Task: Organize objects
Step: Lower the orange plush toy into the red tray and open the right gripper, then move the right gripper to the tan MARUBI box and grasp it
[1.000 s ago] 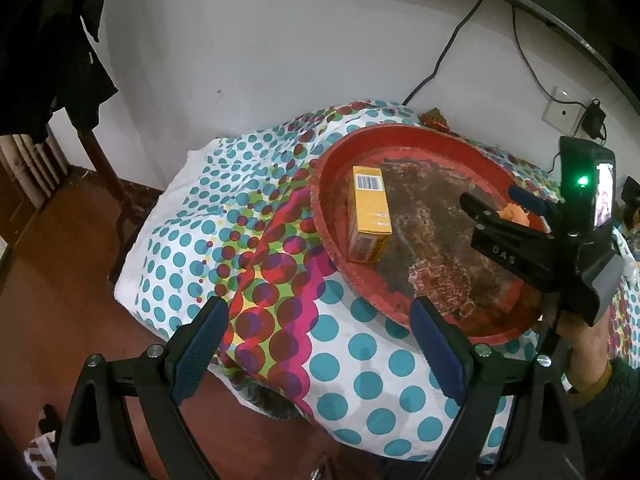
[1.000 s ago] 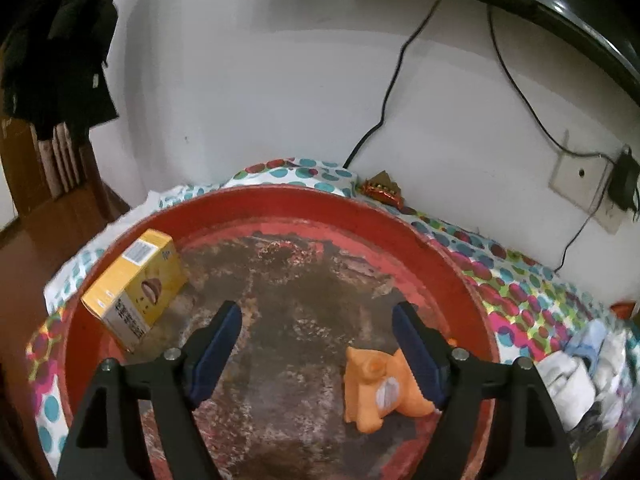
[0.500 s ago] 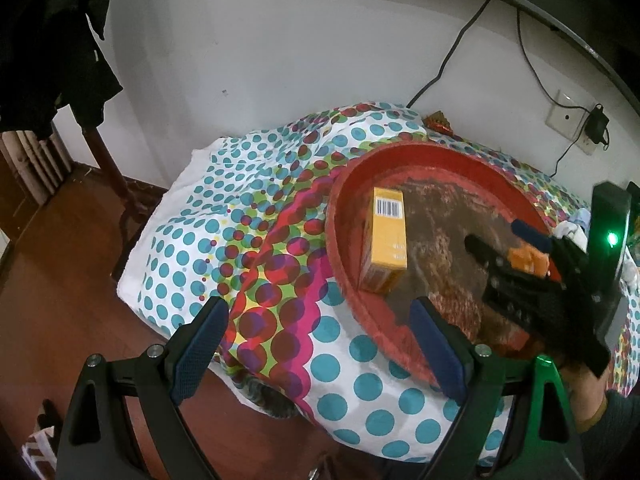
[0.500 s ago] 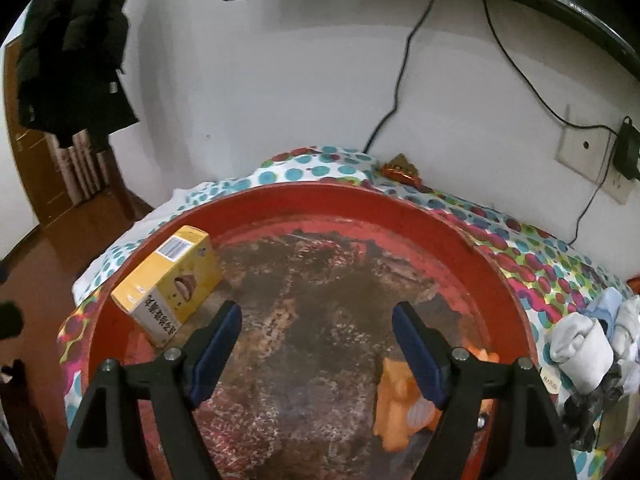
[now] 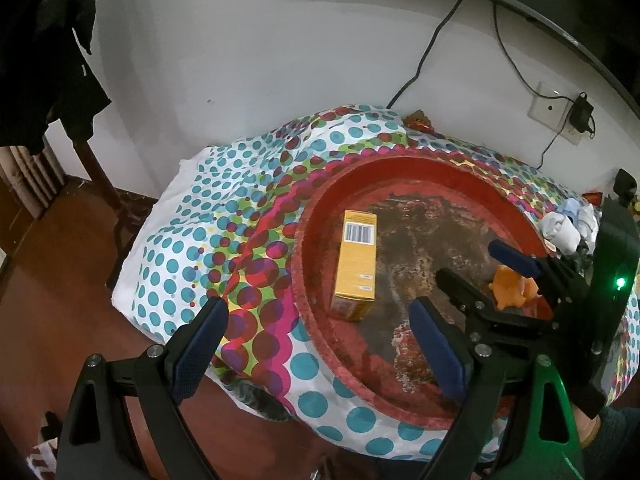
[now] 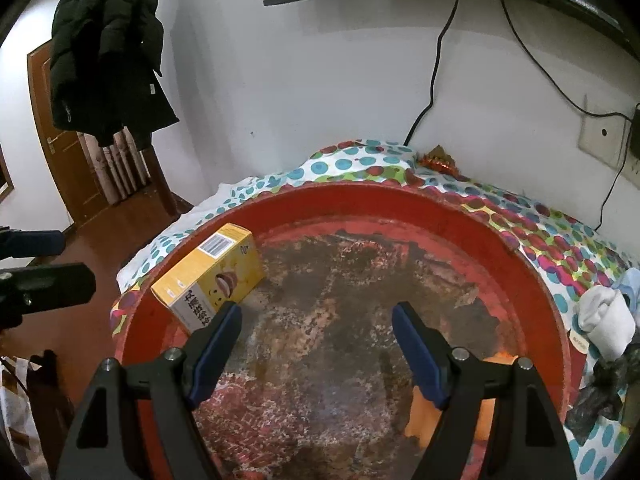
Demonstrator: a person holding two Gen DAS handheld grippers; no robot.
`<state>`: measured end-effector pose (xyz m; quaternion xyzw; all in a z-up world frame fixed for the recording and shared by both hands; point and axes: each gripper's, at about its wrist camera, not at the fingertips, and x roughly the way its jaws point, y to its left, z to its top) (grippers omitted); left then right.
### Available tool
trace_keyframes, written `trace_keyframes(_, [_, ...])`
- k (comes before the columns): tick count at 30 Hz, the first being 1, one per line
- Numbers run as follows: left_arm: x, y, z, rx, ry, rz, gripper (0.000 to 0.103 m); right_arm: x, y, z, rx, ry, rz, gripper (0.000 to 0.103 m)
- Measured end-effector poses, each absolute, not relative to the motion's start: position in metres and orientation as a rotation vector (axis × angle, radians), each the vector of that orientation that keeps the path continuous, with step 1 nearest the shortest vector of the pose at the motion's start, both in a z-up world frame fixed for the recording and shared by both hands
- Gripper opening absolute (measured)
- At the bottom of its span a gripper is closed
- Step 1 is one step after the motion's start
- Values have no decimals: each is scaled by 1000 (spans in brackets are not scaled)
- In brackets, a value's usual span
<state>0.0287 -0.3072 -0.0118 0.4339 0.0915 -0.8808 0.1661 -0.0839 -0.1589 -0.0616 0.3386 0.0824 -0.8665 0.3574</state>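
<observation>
**Both hand-held grippers spread wide over the red tray**

While the left hand-held gripper [image 5: 320, 344] hangs off the near left edge of the polka-dot cloth [image 5: 224, 216], its blue pads stand far apart with nothing between them. The cloth covers what may be a bench or a bed; the view does not settle which.

On the cloth sits a large round red tray [image 5: 312, 224] with a worn, brownish floor. A yellow box [image 5: 357, 258] lies flat inside it, close against the left wall, barcode end pointing far.

The right hand-held gripper [image 5: 486, 266] reaches into the tray from the right, its jaws also wide apart and holding nothing. In the left wrist view a small orange toy [image 5: 512, 290] rests on the tray floor near the right wall, between those spread fingers and nearer the far one. From the right wrist view the toy [image 6: 498, 360] is mostly hidden behind the right finger [image 6: 420, 352], so contact cannot be judged.

Beyond the tray's right rim lie rolled white socks [image 6: 606, 316]. A red foil wrapper [image 6: 438, 162] sits at the far edge by the wall, and a black coat [image 6: 106, 52] hangs at far left.
</observation>
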Motion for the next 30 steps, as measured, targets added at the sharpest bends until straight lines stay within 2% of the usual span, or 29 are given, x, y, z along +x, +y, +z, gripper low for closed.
trace_keyframes(5, [26,-292,-11,1236,203,-2537,91,-82,-145,-55,894,233,-2234,80])
trace_keyframes(12, [15,-256,-3,1248,164,-2631,91,-90,-74,-40,881,139,-2337,80])
trace_keyframes(20, [-16,-154,-3,1320,-7,-2832,96,-121,69,-45,1009,25,-2638,80])
trace_keyframes(25, [-30,-80,-20,1431,-108,-2985,97,-130,124,-61,1086,93,-2730,80])
trace_keyframes(30, [-40,-32,-43,1507,-101,-3077,97,-142,150,-79,1142,145,-2744,80])
